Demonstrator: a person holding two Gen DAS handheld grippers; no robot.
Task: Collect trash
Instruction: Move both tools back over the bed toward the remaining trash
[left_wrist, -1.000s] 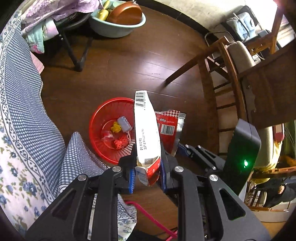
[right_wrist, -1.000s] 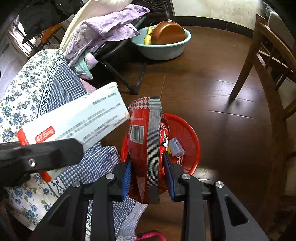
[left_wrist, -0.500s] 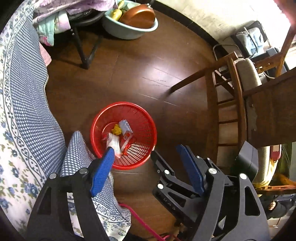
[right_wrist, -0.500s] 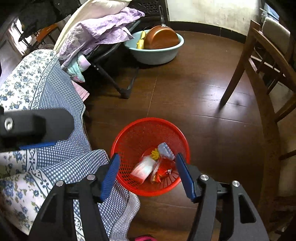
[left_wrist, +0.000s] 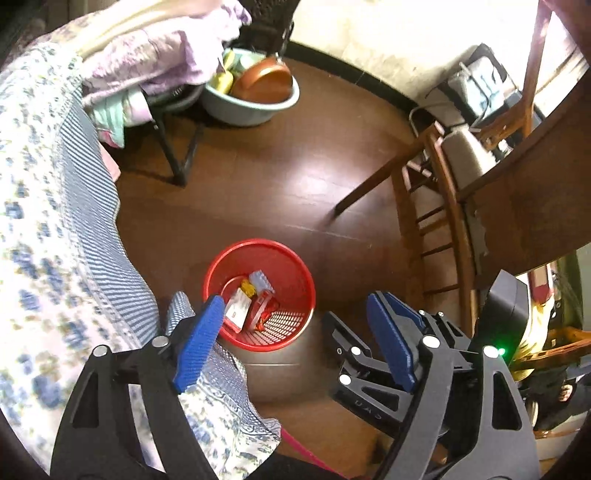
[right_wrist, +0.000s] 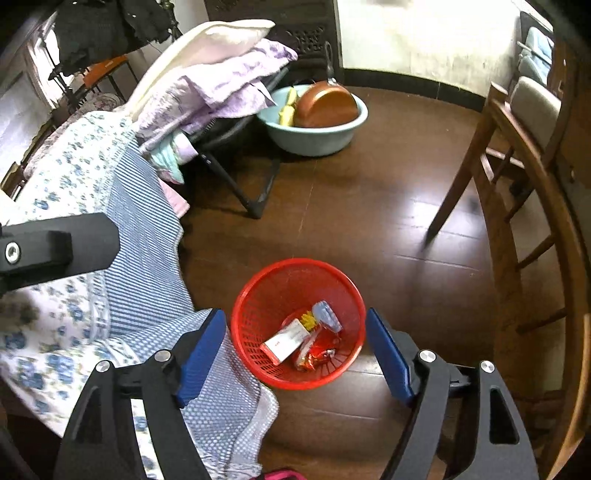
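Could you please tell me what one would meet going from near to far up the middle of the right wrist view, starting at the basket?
Red basket holding the white box and wrappers → bare stretch of dark wooden floor → pale green basin with the brown pan → black skirting → pale wall.

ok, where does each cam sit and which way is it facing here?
Left wrist: on the left gripper, looking steeply down at the red basket; its own blue pads, jaws opening and empty, and the right gripper beside it.
Right wrist: on the right gripper, same downward look; own empty opening jaws, left gripper's finger at left.
Shared: basket, white box, basin, bedspread.
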